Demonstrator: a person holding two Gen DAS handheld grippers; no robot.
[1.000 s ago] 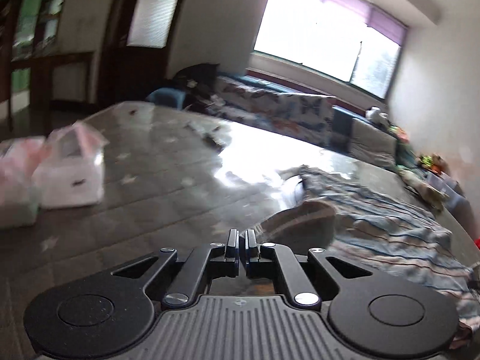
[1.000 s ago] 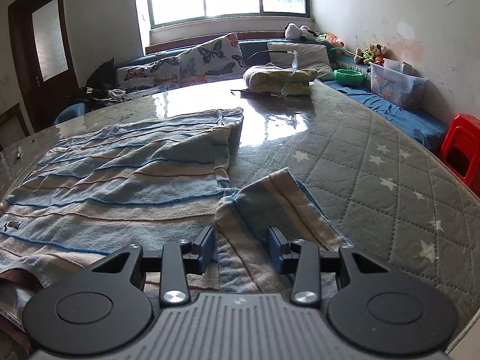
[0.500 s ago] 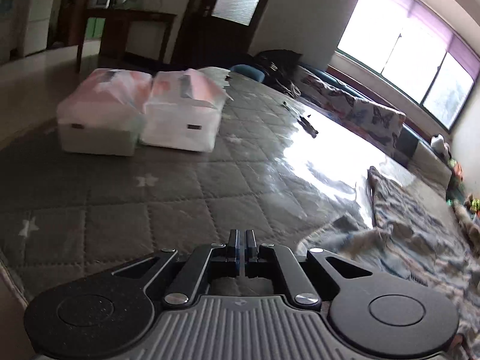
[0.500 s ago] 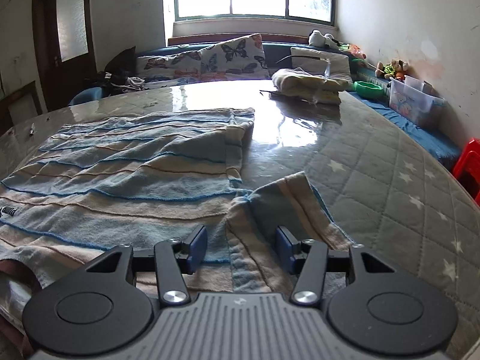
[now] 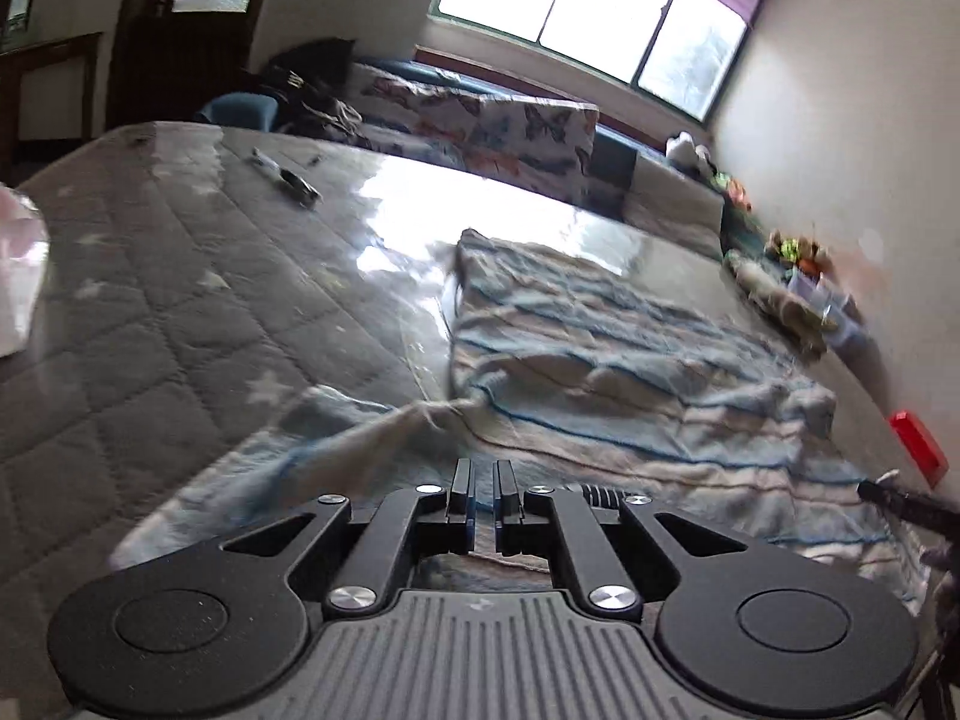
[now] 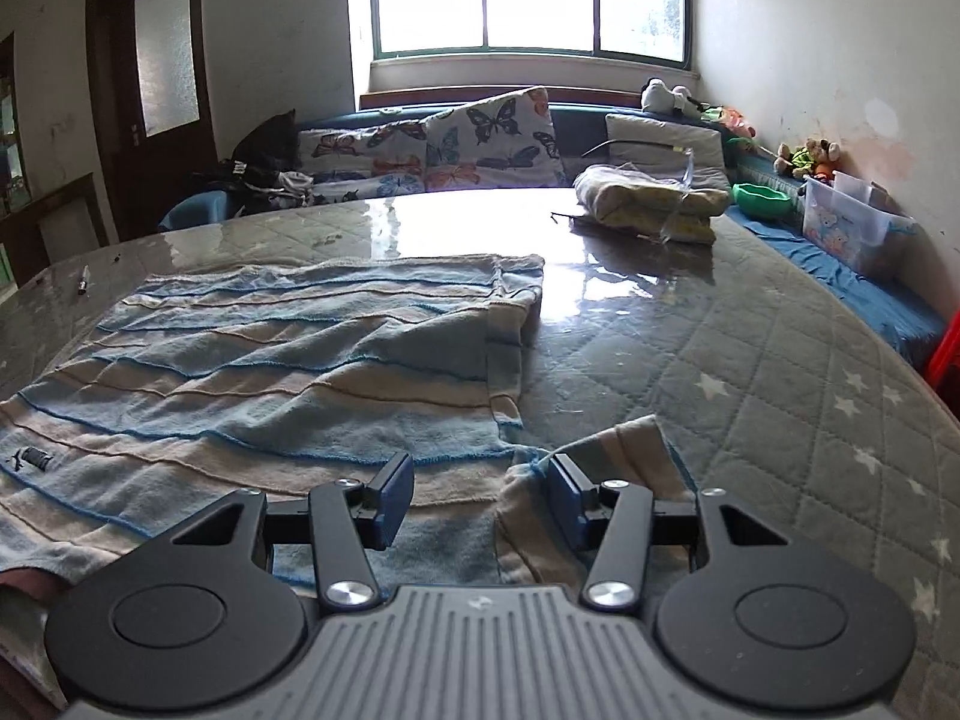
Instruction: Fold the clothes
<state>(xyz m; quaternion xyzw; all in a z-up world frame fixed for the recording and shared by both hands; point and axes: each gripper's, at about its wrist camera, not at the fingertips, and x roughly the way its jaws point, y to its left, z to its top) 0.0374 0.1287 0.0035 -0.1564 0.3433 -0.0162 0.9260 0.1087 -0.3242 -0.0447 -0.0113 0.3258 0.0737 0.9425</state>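
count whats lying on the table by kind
striped garment: 1
folded cloth bundle: 1
pen: 1
total: 3
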